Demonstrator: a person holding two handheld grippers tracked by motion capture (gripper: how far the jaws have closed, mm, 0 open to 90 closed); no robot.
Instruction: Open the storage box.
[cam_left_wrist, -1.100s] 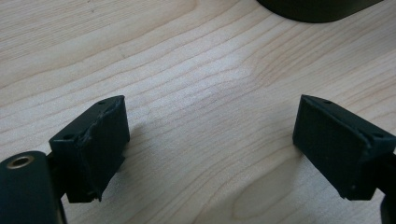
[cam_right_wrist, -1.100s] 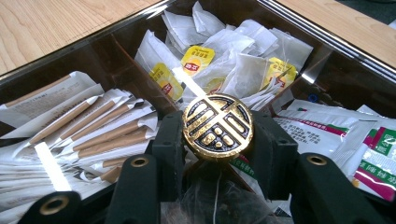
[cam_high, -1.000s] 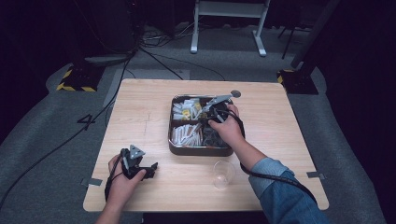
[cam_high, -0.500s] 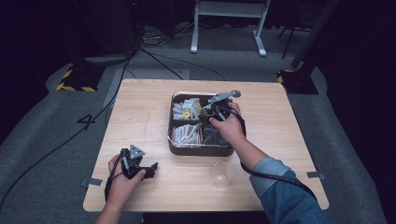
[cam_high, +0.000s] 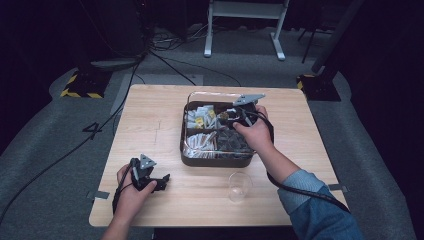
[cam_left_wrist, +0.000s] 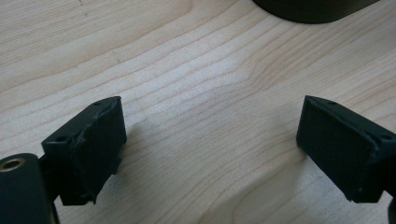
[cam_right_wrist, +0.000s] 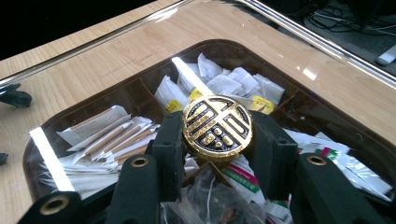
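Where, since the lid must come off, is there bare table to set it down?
The broad left stretch of table, between the box and the left edge, beyond the left gripper, is bare. A narrower strip right of the box is free too. Crowded in front: glass and right forearm.

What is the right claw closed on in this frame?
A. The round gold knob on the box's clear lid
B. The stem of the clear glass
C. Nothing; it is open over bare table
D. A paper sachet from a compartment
A: in the right gripper view the right claw has both jaws pressed against the sides of the gold knob atop the clear lid of the box.
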